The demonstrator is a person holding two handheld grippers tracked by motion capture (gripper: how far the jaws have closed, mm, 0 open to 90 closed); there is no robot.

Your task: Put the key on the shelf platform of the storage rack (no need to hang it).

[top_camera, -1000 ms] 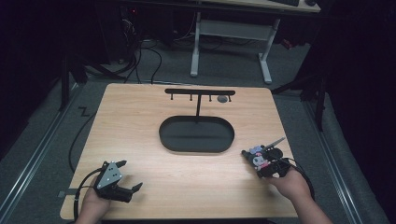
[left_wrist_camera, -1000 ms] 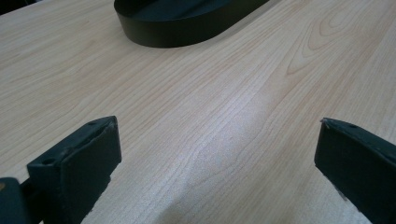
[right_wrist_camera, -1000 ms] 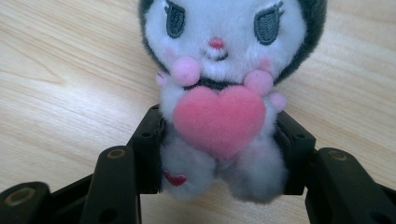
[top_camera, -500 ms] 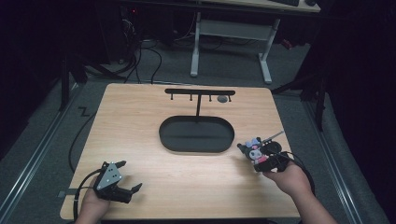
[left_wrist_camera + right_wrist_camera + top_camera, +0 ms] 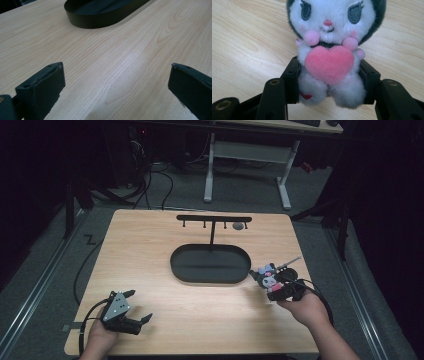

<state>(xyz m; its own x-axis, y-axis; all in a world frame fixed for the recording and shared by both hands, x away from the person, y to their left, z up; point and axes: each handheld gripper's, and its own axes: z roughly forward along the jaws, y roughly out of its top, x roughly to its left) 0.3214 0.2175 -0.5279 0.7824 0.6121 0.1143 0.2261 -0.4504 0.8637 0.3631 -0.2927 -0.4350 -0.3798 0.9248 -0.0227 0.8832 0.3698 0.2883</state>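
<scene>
A small plush toy [image 5: 329, 50] with a white face, dark hood and pink heart sits between the jaws of my right gripper [image 5: 329, 86], which is shut on its lower body. In the high view the plush toy [image 5: 269, 276] and right gripper [image 5: 276, 287] are just right of the black oval tray [image 5: 210, 272]. A silver ball chain [image 5: 290, 263] trails from the toy. My left gripper [image 5: 134, 306] rests open near the table's front left corner. Its fingers [image 5: 42, 87] stand wide apart over bare wood, with the tray's wall [image 5: 100, 22] ahead.
A black T-shaped hanger stand [image 5: 214, 219] with small hooks rises from the tray's far side; a grey round thing [image 5: 238, 226] hangs near its right end. The wooden table [image 5: 150, 250] stands on a dark floor with cables and a desk frame [image 5: 245, 155] behind.
My right gripper has carried the plush toy leftward and a little forward, closer to the tray's right end. The left gripper has stayed put.
</scene>
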